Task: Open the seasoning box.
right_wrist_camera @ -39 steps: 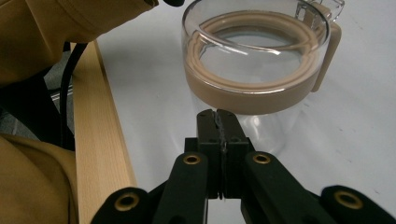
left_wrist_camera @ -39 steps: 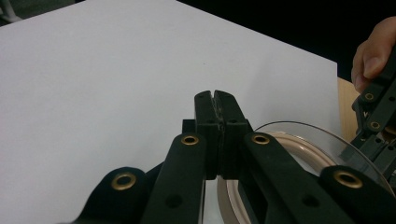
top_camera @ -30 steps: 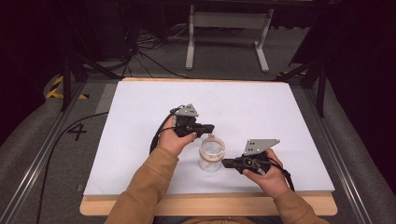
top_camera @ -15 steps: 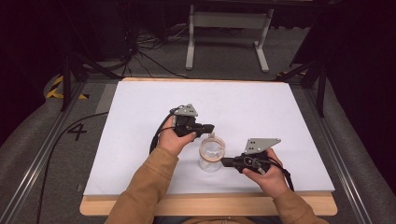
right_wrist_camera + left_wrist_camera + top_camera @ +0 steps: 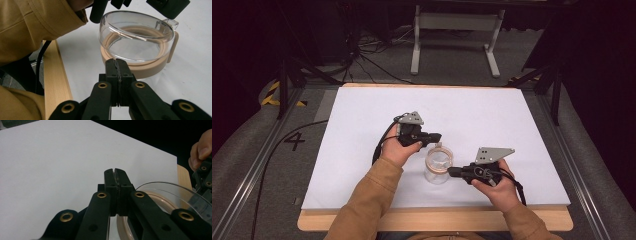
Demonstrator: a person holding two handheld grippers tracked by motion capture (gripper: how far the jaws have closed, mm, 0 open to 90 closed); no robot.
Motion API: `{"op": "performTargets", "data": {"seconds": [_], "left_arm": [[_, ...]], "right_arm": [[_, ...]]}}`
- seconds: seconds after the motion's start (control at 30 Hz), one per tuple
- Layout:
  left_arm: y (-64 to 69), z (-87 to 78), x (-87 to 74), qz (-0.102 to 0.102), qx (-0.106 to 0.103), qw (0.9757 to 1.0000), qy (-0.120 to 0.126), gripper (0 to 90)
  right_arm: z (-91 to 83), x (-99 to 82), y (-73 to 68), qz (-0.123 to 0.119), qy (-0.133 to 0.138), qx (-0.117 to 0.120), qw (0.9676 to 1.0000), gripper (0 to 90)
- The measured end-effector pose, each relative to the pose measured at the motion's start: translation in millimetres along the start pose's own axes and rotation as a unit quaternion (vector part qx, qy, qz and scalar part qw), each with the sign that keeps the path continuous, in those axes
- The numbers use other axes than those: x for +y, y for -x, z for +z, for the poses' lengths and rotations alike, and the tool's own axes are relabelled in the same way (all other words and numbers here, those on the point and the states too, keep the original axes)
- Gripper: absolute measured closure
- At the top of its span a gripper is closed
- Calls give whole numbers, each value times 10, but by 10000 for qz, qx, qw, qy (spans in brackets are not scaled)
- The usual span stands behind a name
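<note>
Clear lidded container (image 5: 137,42) shows tan seal in right gripper view; both hand-held grippers (image 5: 115,173) (image 5: 116,63) fully closed, empty; floor numeral "4" (image 5: 294,141) at high view's left.

Bright even light, dark blurry surroundings

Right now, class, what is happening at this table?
A person at a white table holds a gripper in each hand, one on each side of a clear glass jar with a tan ring at its rim. The left gripper is beside the jar's far rim, the right gripper at its near side. Both grippers are shut, with nothing between the jaws. Neither has hold of the jar.
</note>
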State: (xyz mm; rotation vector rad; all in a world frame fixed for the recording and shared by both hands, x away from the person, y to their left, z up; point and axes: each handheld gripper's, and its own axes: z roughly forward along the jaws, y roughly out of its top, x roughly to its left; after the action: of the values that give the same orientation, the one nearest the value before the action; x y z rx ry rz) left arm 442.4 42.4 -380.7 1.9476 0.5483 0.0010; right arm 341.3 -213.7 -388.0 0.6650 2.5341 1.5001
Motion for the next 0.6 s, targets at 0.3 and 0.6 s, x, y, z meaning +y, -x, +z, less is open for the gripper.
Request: {"op": "performTargets", "data": {"seconds": [0.3, 0.6], "left_arm": [[0, -1, 1, 13, 10, 10000, -24, 895], [10, -35, 17, 121, 189, 9997, -55, 839]], "right_arm": [[-12, 0, 7, -31, 152, -8, 9999, 900], [-8, -2, 14, -14, 156, 20, 9999, 900]]}}
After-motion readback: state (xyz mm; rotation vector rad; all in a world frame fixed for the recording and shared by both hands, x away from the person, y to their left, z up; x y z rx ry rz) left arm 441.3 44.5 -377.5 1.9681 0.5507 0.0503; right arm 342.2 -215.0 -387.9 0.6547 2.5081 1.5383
